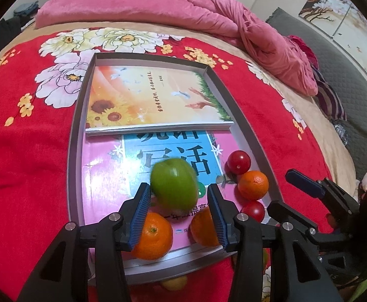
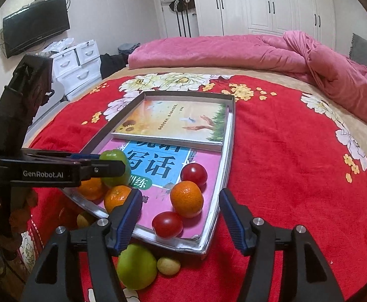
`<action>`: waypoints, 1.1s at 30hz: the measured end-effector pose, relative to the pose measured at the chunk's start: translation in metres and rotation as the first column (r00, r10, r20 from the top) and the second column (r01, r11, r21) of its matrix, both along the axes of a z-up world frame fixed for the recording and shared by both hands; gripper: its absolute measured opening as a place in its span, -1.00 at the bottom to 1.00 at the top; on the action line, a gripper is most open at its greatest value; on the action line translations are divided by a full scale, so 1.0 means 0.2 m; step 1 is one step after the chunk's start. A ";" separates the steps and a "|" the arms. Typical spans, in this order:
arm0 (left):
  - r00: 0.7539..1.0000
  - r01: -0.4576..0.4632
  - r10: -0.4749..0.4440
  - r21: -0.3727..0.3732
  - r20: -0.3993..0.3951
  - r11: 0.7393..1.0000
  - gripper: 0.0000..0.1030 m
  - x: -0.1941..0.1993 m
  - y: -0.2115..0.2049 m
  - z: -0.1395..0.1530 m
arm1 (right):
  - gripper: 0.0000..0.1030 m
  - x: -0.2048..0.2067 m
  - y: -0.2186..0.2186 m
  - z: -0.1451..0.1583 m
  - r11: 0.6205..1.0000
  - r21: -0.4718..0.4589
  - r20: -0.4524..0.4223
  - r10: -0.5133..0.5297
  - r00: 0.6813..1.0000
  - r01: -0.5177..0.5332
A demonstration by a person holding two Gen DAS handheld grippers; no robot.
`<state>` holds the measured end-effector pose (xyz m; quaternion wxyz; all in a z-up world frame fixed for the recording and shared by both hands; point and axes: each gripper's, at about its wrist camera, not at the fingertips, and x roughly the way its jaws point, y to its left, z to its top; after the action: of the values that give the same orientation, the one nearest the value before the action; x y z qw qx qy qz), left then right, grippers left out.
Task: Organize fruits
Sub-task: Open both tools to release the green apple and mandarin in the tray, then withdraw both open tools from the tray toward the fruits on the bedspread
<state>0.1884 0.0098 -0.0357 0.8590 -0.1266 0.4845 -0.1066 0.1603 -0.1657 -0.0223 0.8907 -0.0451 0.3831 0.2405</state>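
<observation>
A shallow grey tray (image 1: 76,115) (image 2: 230,136) lies on the red floral bedspread with two books in it. A blurred green apple (image 1: 174,183) (image 2: 114,167) is between and just past the tips of my open left gripper (image 1: 179,196) (image 2: 103,168), not gripped. Three oranges (image 1: 153,236) (image 1: 203,227) (image 1: 253,185) and two red tomatoes (image 1: 239,162) (image 1: 253,210) lie at the tray's near end. My right gripper (image 2: 179,201) is open and empty above the tray's near right corner. A second green apple (image 2: 137,266) and a small yellow-green fruit (image 2: 168,265) lie on the bedspread below it.
A pink duvet (image 2: 259,50) is bunched along the far side of the bed. White drawers (image 2: 77,68) and a wall television (image 2: 36,26) stand to the left. White wardrobes (image 2: 271,2) line the back wall. Another small fruit (image 2: 85,219) lies beside the tray's near left edge.
</observation>
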 end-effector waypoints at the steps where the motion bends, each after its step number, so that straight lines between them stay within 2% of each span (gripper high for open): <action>1: 1.000 0.003 -0.003 -0.004 0.000 1.000 -0.06 0.00 0.00 0.00 | 0.22 0.00 0.00 0.00 1.000 -0.001 0.001 0.000 1.000 0.000; 5: 1.000 0.013 -0.013 0.007 0.009 1.000 0.06 -0.01 -0.02 0.01 | 0.22 0.00 0.00 0.00 1.000 0.001 0.002 0.000 1.000 0.000; 13: 1.000 0.011 -0.011 0.014 0.012 1.000 0.09 -0.02 -0.02 0.02 | 0.23 0.00 -0.01 0.01 1.000 0.005 0.008 -0.003 1.000 0.003; 24: 1.000 0.004 -0.004 0.028 0.025 1.000 0.31 -0.04 -0.02 0.06 | 0.44 -0.01 -0.02 0.03 1.000 0.017 0.029 -0.017 0.999 0.017; 33: 0.999 -0.017 0.016 0.035 0.040 0.999 0.40 -0.07 -0.01 0.09 | 0.59 -0.02 -0.04 0.05 0.999 0.031 0.046 -0.033 0.998 0.032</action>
<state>0.1746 0.0082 -0.0173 0.8714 -0.1133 0.4681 -0.0934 0.1571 -0.1732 -0.0115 0.9038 -0.0310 0.3591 0.2305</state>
